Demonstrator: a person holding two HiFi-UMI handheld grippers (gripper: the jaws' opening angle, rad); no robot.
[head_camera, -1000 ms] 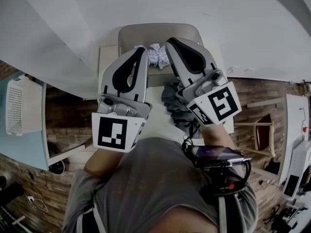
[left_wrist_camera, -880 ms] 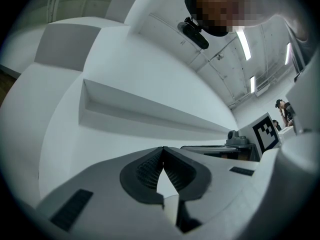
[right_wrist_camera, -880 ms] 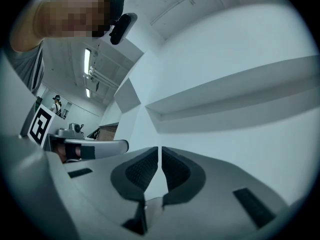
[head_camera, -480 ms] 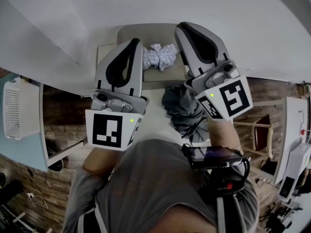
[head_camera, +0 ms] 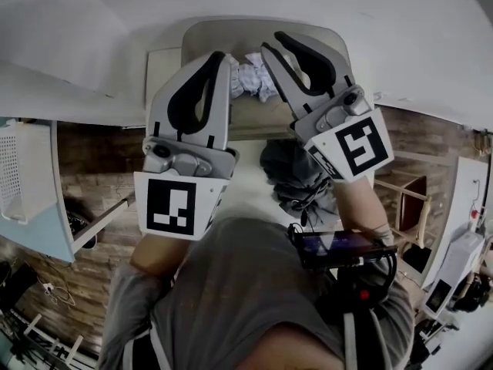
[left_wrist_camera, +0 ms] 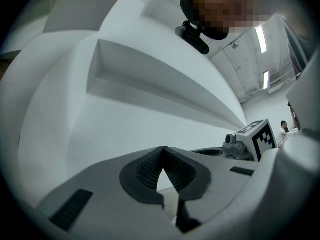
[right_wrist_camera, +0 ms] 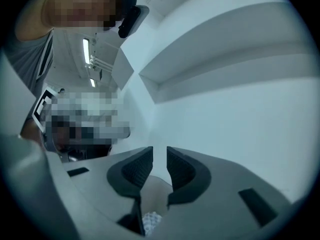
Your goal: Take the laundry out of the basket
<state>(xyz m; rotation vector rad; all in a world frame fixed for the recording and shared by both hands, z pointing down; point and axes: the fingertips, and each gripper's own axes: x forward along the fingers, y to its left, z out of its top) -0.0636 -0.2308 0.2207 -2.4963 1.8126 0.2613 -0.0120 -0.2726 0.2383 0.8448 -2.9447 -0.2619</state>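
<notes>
A crumpled pale patterned cloth [head_camera: 253, 77] lies in a beige round-cornered bin [head_camera: 231, 33] at the top of the head view. A dark grey garment [head_camera: 291, 177] lies heaped on the white table [head_camera: 245, 199] nearer to me. My left gripper [head_camera: 219, 57] reaches to the cloth's left edge, its tips touching with nothing in them [left_wrist_camera: 162, 149]. My right gripper [head_camera: 271, 43] hovers over the cloth's right side. Its jaws [right_wrist_camera: 159, 151] have just been opening and stand a narrow gap apart with nothing between them. A bit of the cloth [right_wrist_camera: 150, 220] shows below them.
A white perforated basket [head_camera: 11, 172] stands on a pale blue surface at the far left. A white wall fills the top of the view. A flat white panel [head_camera: 160, 66] lies left of the bin. Wooden floor and furniture [head_camera: 420, 206] sit to the right.
Both grippers have moved forward and down towards the beige bin. The right one swung left over the pale cloth and its jaws parted slightly.
</notes>
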